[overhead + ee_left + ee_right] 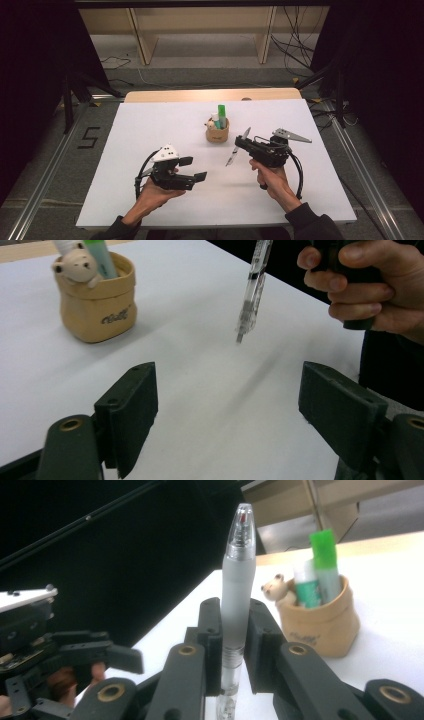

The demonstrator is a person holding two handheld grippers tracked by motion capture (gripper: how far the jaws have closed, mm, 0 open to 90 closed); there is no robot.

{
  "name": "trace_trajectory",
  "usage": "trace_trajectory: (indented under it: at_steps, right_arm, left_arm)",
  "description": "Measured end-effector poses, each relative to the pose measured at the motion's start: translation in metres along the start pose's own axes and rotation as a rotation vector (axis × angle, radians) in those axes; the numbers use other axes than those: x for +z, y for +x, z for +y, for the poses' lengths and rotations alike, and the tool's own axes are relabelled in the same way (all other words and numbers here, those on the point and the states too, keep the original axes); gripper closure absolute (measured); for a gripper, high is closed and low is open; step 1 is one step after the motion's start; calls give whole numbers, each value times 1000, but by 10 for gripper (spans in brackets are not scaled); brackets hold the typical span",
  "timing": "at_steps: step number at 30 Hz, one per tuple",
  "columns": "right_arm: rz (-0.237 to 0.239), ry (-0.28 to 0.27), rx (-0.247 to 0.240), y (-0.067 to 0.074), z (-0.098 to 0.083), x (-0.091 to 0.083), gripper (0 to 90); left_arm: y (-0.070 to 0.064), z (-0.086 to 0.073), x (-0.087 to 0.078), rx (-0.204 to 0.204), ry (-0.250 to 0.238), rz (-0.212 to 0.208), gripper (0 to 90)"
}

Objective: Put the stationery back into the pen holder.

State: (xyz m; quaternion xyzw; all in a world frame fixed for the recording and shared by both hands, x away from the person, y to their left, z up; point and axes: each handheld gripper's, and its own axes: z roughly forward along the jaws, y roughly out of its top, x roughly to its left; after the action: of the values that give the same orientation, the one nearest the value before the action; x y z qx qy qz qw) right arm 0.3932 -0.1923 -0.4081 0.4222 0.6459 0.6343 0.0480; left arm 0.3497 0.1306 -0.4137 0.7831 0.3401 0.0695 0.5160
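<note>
I see the white counter (150, 125) spread wide under both my tools. My left hand-held gripper (192, 169) hovers low over its near left part, jaws spread wide with nothing between them. My right hand-held gripper (241, 142) is pinching a clear mechanical pen (237, 148) around its frosted grip, the pen tilted with its tip down near the counter, just right of the middle. Behind it, near the centre, sits a small tan fabric cup (217, 133) holding a green marker (222, 115), a glue stick (306, 582) and a little bear figure (276, 589).
</note>
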Motion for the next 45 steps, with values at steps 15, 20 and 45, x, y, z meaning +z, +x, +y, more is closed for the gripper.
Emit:
trace_trajectory:
  at_steps: [15,20,45]
  right_arm:
    - [-101,-35,-86,-11,35,20,800]
    - [-124,-36,-113,-15,45,28,800]
    - [-240,-16,-118,-32,74,85,799]
  left_arm:
    - [21,-16,-25,-13,-22,95,221]
    - [24,-18,-29,-14,-42,105,219]
    - [27,-25,-38,14,-72,129,201]
